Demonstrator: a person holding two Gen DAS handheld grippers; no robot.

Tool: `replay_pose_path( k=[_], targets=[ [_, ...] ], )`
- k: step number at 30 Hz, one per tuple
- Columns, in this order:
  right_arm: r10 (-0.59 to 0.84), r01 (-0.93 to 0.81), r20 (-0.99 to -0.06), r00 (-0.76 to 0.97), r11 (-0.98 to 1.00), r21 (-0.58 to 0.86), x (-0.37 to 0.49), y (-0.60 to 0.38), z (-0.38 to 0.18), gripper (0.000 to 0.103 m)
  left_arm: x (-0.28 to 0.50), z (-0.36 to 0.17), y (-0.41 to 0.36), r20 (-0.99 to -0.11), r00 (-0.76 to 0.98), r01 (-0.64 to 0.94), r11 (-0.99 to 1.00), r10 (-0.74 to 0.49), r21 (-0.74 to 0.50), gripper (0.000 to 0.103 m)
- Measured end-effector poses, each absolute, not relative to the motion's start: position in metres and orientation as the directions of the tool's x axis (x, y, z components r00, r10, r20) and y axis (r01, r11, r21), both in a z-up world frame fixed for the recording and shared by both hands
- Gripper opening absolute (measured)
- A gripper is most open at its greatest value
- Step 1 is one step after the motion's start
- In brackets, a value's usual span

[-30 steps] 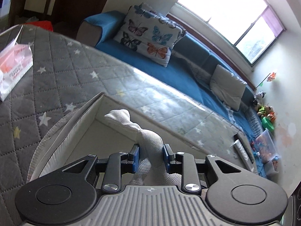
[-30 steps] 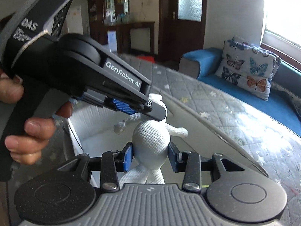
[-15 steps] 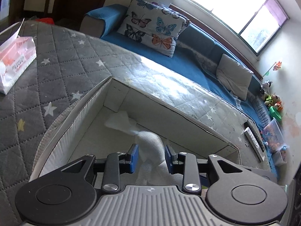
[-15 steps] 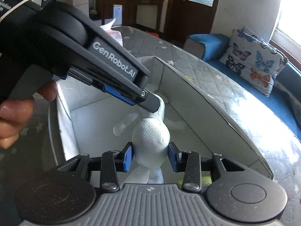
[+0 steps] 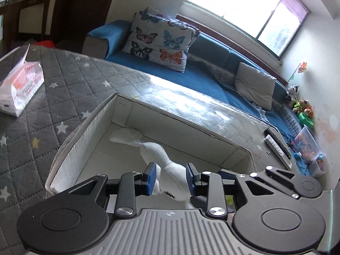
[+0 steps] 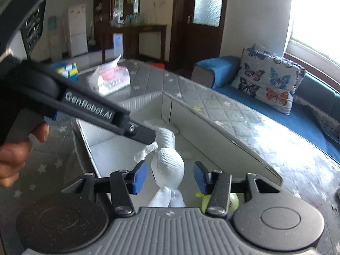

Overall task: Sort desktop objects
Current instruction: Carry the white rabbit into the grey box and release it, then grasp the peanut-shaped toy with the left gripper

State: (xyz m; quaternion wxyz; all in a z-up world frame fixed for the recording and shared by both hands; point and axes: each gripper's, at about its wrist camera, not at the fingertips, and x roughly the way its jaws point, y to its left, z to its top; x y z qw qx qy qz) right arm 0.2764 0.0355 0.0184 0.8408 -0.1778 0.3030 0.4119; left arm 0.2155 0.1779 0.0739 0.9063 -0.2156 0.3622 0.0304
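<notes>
The white cardboard box (image 5: 89, 131) is seen on the quilted bench (image 5: 53, 80), and the white stuffed doll (image 6: 170, 163) lies inside it. The right tool (image 6: 169, 178) is opening, its pads clear of the head; the left tool (image 5: 171, 178) is spread around a limb. The doll's mesh could be snagged by a pad and dragged out as either tool is lifted.

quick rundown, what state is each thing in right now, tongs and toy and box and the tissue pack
left tongs: apart, toy between the pads, no clear press
right tongs: opening, pads clear of the toy's head
white stuffed toy: lying inside the box, released by the right tongs
box: open at the top, on the quilted table
tissue pack: opened, a tissue sticking up, beside the box
</notes>
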Motion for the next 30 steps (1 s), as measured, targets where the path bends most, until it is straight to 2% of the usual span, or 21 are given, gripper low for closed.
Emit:
replay_pose_path(
  k=[13, 30],
  targets=[
    [0.613, -0.769, -0.596, 0.519, 0.639, -0.012, 0.215, -0.028, 0.036, 0.055, 0.156, 0.079, 0.147, -0.647, 0.754, -0.161, 0.923, -0.113, -0.348, 0.033],
    [0.565, -0.672, -0.587, 0.579, 0.739, 0.049, 0.150, -0.097, 0.008, 0.055, 0.104, 0.058, 0.103, -0.653, 0.736, -0.104, 0.922, -0.181, -0.373, 0.033]
  ],
)
